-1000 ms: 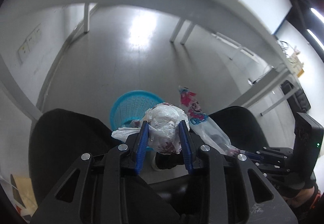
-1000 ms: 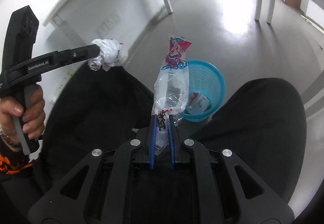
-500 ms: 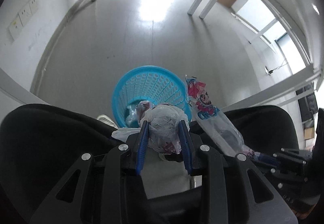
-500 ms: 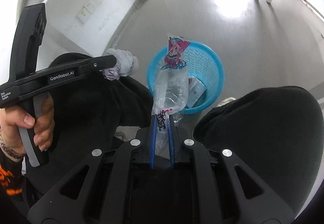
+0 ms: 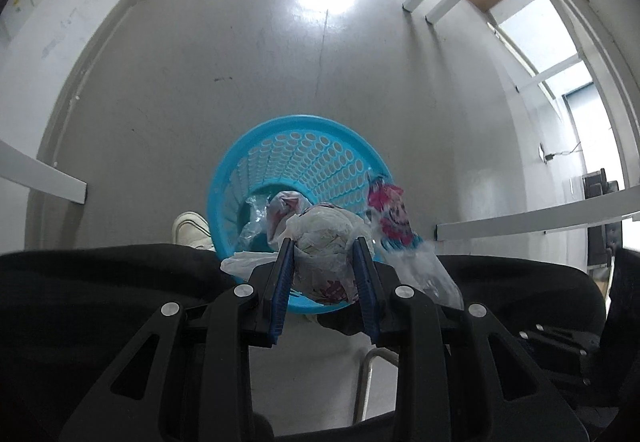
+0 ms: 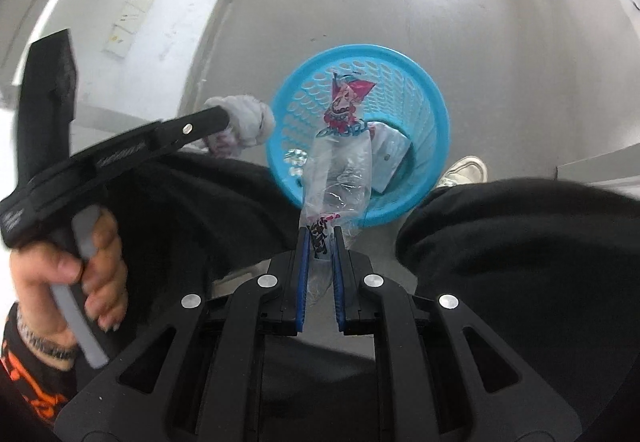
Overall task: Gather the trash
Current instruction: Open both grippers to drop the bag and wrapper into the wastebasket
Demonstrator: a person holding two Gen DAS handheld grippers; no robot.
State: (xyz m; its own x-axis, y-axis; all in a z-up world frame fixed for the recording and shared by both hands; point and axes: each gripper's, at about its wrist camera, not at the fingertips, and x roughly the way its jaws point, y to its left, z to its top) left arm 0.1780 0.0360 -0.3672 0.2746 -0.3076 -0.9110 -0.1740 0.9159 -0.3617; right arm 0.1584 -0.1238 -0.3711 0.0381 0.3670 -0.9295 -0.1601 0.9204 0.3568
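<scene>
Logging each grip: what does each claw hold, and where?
Left claw: crumpled white plastic bag, around its middle. Right claw: clear plastic wrapper with pink print, by its bottom end.

no legible text, lettering on left gripper (image 6: 224, 122) body motion-blurred, print on clear wrapper (image 6: 340, 162) unreadable

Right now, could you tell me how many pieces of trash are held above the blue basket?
2: a crumpled white bag in the left hand-held gripper, a clear printed wrapper in the right hand-held gripper. The basket holds more.
</scene>
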